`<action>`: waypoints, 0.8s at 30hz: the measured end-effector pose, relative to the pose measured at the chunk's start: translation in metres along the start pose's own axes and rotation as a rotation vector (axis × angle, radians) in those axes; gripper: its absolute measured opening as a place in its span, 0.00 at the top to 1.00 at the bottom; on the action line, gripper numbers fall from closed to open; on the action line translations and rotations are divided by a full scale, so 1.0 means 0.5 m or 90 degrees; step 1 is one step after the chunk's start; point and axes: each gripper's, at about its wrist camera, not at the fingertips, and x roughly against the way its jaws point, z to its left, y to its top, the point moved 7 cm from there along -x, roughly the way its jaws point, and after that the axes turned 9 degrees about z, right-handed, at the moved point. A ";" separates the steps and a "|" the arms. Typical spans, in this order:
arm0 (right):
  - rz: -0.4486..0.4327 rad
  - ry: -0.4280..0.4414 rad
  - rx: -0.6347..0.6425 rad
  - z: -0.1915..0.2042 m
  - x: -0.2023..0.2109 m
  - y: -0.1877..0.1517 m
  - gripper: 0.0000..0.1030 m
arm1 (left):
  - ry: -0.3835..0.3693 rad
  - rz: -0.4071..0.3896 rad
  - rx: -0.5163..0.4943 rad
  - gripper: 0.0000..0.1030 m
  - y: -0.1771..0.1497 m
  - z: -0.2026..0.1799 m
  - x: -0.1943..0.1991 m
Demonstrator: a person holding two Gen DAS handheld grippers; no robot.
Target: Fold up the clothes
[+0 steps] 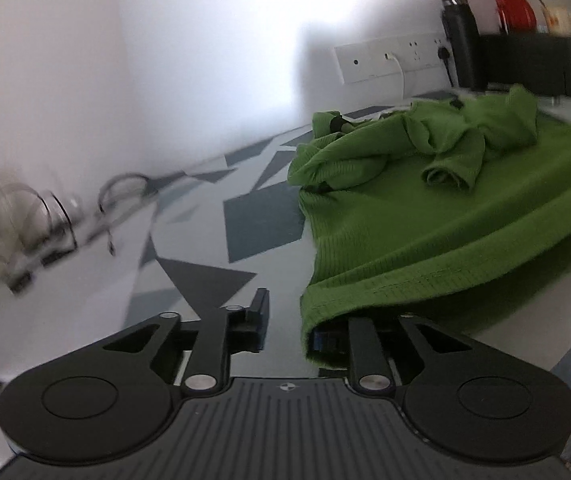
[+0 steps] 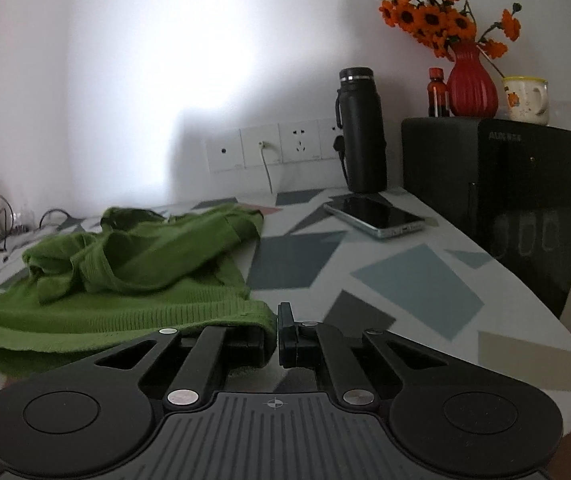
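Both grippers — left gripper (image 1: pixel 285 328) jaws apart, right gripper (image 2: pixel 276 334) nearly together — flank the green sweater's (image 1: pixel 425 224) hem corners (sleeves bunched); judged next: clamp, lift evenly.

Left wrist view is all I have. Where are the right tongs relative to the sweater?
Observer: Right tongs sit at the near hem corner of the green sweater; the hem drapes over one finger.
Operator: Pinched?
Observer: Unclear. The jaws stand nearly together with a thin gap showing, and cloth hides the rest.
Operator: Anything past that corner?
Observer: A phone lies flat on the table, apart from the sweater.
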 end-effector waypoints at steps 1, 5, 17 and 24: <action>0.003 -0.005 0.010 0.005 -0.001 -0.006 0.91 | 0.020 -0.003 -0.016 0.57 0.001 -0.005 0.002; 0.022 -0.019 0.039 0.012 -0.016 -0.024 0.86 | 0.068 -0.024 -0.078 0.40 0.003 -0.026 0.006; -0.044 0.019 0.018 0.002 0.053 0.027 0.91 | -0.006 -0.071 0.024 0.89 0.022 0.033 0.070; 0.026 0.028 0.040 -0.003 0.062 -0.043 0.90 | -0.035 -0.023 -0.030 0.88 -0.037 0.009 0.089</action>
